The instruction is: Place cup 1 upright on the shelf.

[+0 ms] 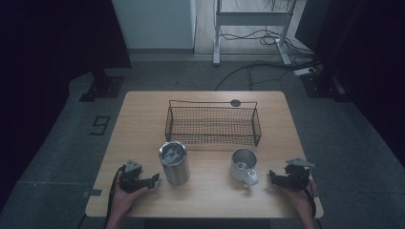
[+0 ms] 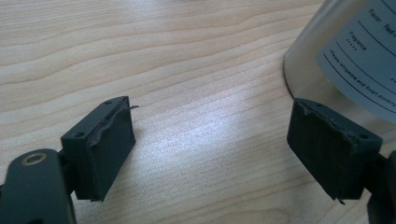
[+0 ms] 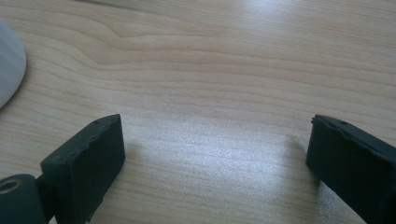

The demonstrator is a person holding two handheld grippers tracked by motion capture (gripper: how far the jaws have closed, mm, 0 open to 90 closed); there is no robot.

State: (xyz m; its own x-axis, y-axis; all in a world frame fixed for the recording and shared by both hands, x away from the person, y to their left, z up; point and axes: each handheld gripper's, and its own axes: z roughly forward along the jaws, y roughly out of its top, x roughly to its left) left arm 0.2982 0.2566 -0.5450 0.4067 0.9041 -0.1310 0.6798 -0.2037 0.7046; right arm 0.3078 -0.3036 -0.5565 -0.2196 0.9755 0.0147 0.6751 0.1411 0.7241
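A steel tumbler (image 1: 174, 163) with a paper label stands near the table's front left. Just left of it rests my left gripper (image 1: 154, 180) on the wood, open, jaws wide apart with nothing between them. In the left gripper view the tumbler (image 2: 345, 51) rises just beyond the right jaw of that gripper (image 2: 212, 128). A white mug (image 1: 242, 164) sits front right, handle toward the person. My right gripper (image 1: 272, 175) lies to its right, open and empty. In the right gripper view a sliver of the mug (image 3: 9, 65) shows at the left edge beyond this gripper (image 3: 215, 135).
A black wire basket (image 1: 213, 125) stands across the middle of the wooden table (image 1: 138, 124), behind the tumbler and mug. A small dark disc (image 1: 235, 102) lies at the far edge. Cables and a desk frame are on the floor beyond.
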